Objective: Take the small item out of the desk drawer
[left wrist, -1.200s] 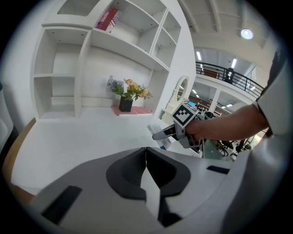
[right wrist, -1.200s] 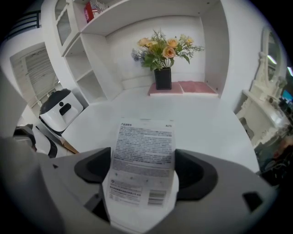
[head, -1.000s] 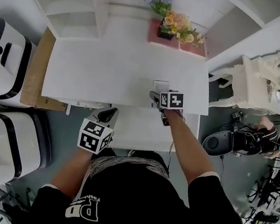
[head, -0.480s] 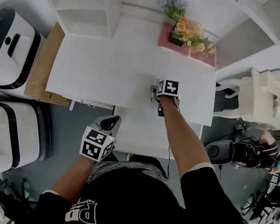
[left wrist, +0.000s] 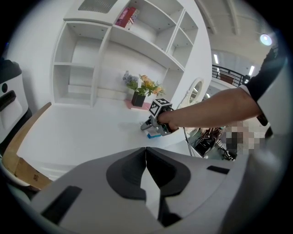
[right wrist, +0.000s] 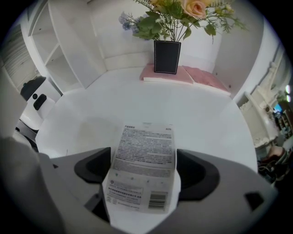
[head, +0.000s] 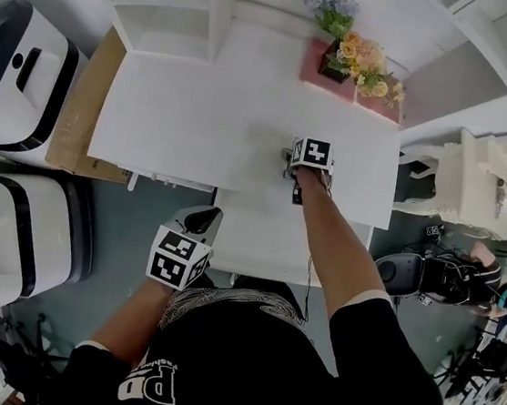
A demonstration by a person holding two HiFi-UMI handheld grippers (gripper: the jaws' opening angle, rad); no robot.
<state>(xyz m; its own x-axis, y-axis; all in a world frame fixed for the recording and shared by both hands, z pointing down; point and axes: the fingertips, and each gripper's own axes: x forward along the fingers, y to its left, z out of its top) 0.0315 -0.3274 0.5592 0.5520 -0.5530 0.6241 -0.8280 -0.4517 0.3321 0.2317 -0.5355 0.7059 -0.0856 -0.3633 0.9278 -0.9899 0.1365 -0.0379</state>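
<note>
Right gripper view: your right gripper pinches the small packet by its sides; it looks light and bendy, so squeeze gently; your left gripper is closed, empty.

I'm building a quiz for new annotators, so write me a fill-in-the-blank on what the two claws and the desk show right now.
1. The small packet clamped in the right claw carries fine print and, at its lower right corner, a ____.
2. The left claw has its jaws ____, with nothing between them.
3. The flowers at the back of the desk stand in a ____ vase.

Missing words: barcode; shut; black.
</note>
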